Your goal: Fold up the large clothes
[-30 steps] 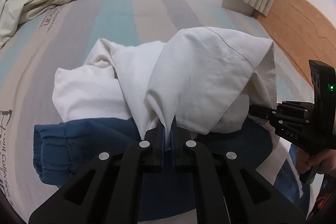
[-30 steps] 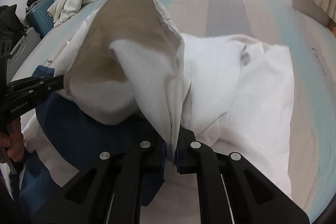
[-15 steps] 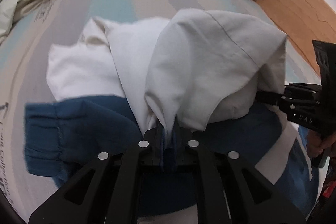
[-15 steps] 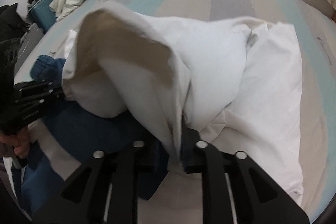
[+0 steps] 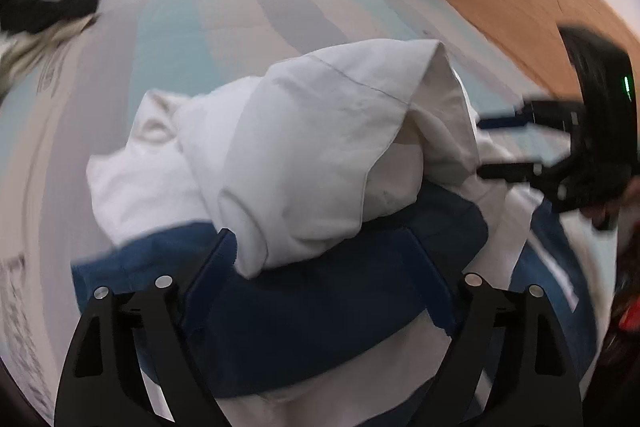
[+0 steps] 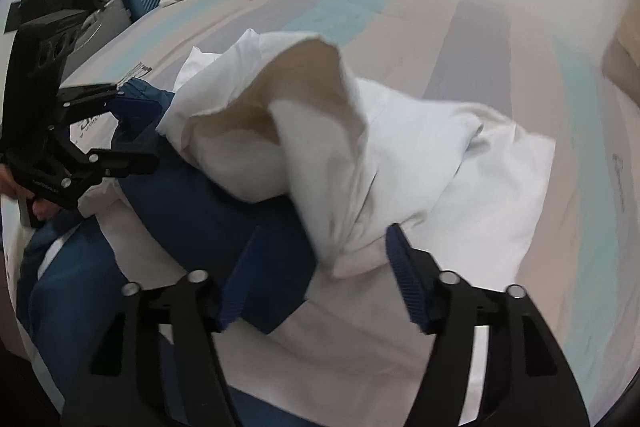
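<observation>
The striped bed (image 6: 460, 39) carries the blue-and-white garment (image 5: 328, 155), bunched at centre, its white fold slumping toward 6 o'clock. Both claws are opening with nothing pinched: left gripper (image 5: 320, 259), right gripper (image 6: 316, 259). Best to withdraw both upward cleanly, then flatten the fold.

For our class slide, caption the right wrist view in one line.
Right hand-held gripper opening, white cotton garment fold loose between its fingers, over blue fabric on the bed.
</observation>
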